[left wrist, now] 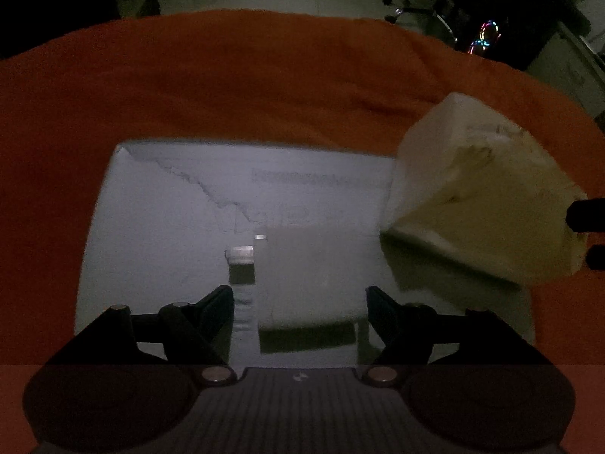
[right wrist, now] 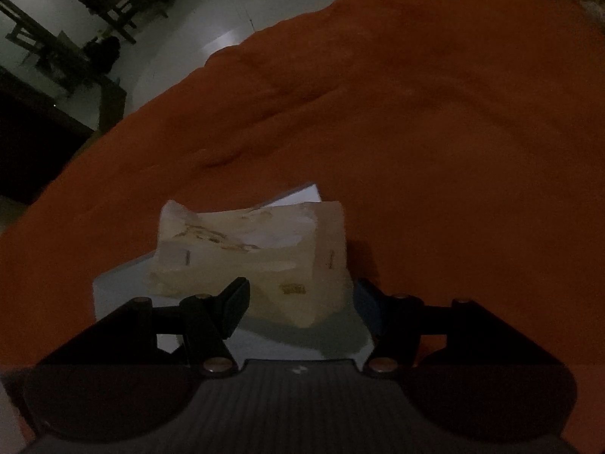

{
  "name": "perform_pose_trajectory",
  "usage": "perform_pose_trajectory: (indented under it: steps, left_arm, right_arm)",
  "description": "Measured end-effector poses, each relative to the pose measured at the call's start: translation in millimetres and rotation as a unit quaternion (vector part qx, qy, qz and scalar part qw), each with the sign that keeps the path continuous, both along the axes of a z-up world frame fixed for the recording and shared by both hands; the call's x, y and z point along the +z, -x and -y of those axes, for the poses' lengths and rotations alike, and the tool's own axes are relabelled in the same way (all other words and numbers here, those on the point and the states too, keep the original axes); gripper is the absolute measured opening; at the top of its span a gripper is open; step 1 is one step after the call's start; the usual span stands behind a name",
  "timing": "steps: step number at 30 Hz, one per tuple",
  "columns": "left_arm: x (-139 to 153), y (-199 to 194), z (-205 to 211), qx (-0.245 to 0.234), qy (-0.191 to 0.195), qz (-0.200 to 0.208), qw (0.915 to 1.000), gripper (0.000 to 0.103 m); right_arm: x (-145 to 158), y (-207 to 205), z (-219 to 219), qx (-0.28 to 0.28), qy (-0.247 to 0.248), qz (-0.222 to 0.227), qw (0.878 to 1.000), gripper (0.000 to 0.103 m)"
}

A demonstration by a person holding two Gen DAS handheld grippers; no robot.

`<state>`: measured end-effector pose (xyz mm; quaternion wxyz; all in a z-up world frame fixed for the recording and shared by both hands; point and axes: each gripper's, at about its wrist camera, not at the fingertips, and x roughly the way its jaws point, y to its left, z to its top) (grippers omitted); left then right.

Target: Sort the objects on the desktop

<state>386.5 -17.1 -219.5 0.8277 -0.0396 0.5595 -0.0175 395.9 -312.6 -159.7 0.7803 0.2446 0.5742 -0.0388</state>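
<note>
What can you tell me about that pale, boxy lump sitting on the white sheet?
The cream block looks like rough foam or torn packaging, with a ragged, stained top and small dark marks on its sides. It sits tilted on the white sheet, over the orange cloth. The right gripper, open, brackets its near end; contact is unclear.

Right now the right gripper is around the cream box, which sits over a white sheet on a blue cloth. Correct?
Not quite: the cloth is orange, not blue, as the right wrist view shows. The rest holds: the right gripper brackets the cream box, which sits over the white sheet.
</note>
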Motion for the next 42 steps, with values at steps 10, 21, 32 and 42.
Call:
perform_pose_trajectory:
  steps: [10, 21, 32, 42]
  left_arm:
    - [11.2, 29.1, -15.4, -0.018, 0.024, 0.02, 0.9994, 0.055]
    - [34.6, 67.7, -32.9, -0.069, 0.062, 0.017, 0.9955, 0.052]
    - [38.5, 81.4, -47.2, -0.066, 0.078, 0.019, 0.9946, 0.052]
    - [42.0, 83.4, -55.4, -0.044, 0.125, 0.02, 0.991, 0.052]
  right_arm:
    - [7.4, 24.3, -12.2, 0.023, -0.01, -0.004, 1.0, 0.065]
    - [-7.0, 71.9, -72.0, 0.122, -0.057, -0.047, 0.99, 0.065]
    - [-66.5, 56.5, -85.2, 0.007, -0.169, -0.128, 0.977, 0.069]
    - [-65.8, 58.1, -85.3, -0.027, -0.267, -0.11, 0.957, 0.073]
